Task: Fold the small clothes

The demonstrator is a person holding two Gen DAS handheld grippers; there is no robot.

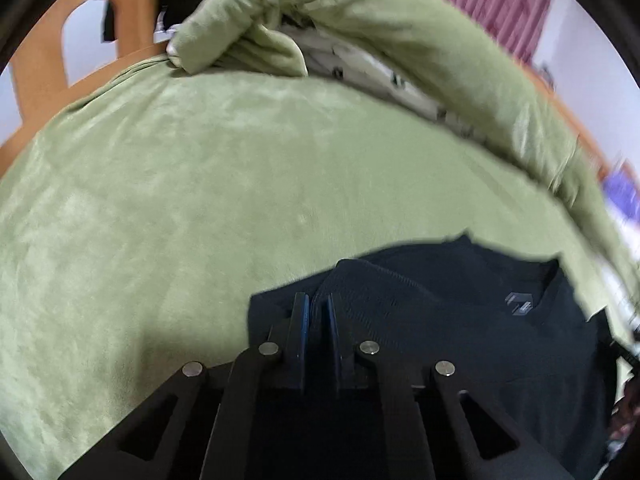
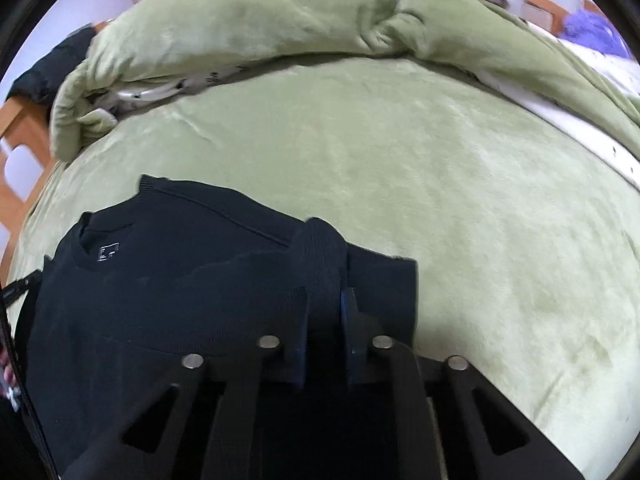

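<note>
A black knit sweater [image 1: 460,320] lies on the green bed cover [image 1: 180,200], its neck label facing up. It also shows in the right wrist view [image 2: 160,280]. My left gripper [image 1: 318,312] is shut on a fold of the sweater's cloth at its left side. My right gripper [image 2: 326,300] is shut on a bunched ribbed fold of the sweater [image 2: 320,256] at its right side. Both folds rise a little above the rest of the sweater.
A rolled green duvet [image 2: 280,20] with a white patterned lining runs along the far side of the bed; it also shows in the left wrist view [image 1: 440,40]. A wooden bed frame [image 1: 44,60] stands at the left. Purple cloth [image 2: 592,28] lies far right.
</note>
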